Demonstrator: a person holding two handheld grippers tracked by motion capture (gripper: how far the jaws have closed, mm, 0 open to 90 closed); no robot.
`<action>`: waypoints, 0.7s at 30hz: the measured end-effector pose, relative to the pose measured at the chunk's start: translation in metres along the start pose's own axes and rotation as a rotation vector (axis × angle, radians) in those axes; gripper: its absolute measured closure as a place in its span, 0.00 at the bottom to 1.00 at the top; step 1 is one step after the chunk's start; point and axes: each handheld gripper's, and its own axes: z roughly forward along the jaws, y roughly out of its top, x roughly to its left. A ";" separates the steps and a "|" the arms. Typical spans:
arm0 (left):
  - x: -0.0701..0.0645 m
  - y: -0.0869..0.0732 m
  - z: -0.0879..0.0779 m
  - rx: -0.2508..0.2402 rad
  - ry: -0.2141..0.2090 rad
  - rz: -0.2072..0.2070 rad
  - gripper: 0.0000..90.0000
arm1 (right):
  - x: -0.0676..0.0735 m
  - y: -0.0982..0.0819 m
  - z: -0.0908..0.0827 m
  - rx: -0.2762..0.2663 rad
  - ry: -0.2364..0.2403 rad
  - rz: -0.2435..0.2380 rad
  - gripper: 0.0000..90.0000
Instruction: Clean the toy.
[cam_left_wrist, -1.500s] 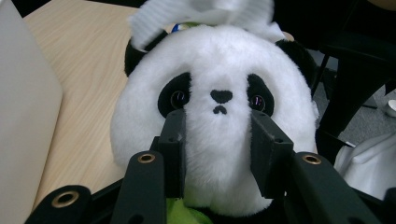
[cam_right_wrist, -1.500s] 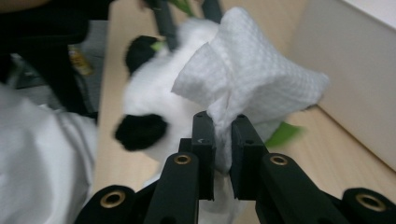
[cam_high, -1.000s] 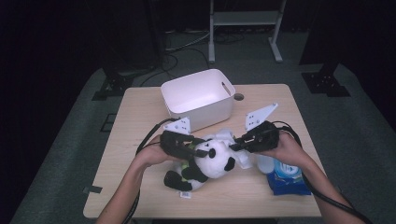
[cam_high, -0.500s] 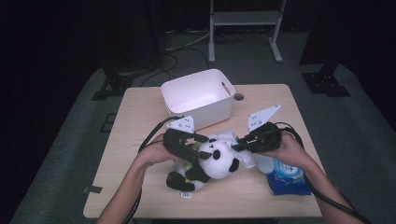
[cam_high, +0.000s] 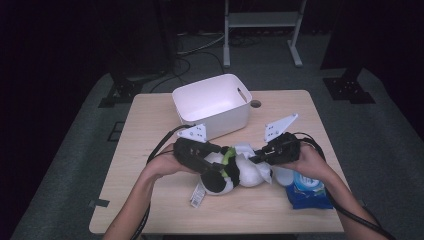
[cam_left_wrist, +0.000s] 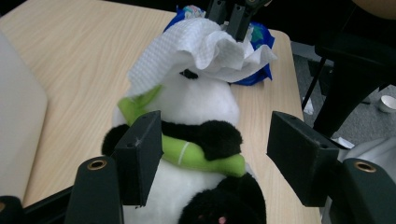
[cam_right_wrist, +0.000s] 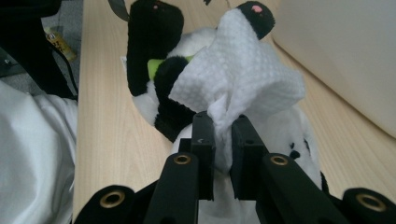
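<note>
Item: plush panda (cam_high: 227, 172), black and white with a green bamboo stalk across its chest, which we are steadying on its back at mid-table (cam_high: 150, 130), long axis running across the table, head toward the right gripper (cam_high: 261, 159). That gripper is pinching a white wipe (cam_right_wrist: 243, 79) over the face. The left gripper (cam_left_wrist: 212, 165) has just been opening, its jaws straddling the belly; the white bin (cam_high: 212, 102) is crowding behind, bare wood lying nearer us.
</note>
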 end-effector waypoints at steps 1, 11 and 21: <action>0.001 -0.002 0.000 0.002 0.002 -0.006 0.38 | 0.000 0.000 0.003 0.005 0.001 0.004 0.90; -0.001 -0.025 0.001 0.057 0.021 -0.035 0.38 | -0.007 0.002 0.030 0.088 -0.002 0.005 0.90; 0.000 -0.037 -0.004 0.071 -0.018 -0.034 0.68 | 0.005 -0.006 0.042 0.125 0.084 0.009 0.92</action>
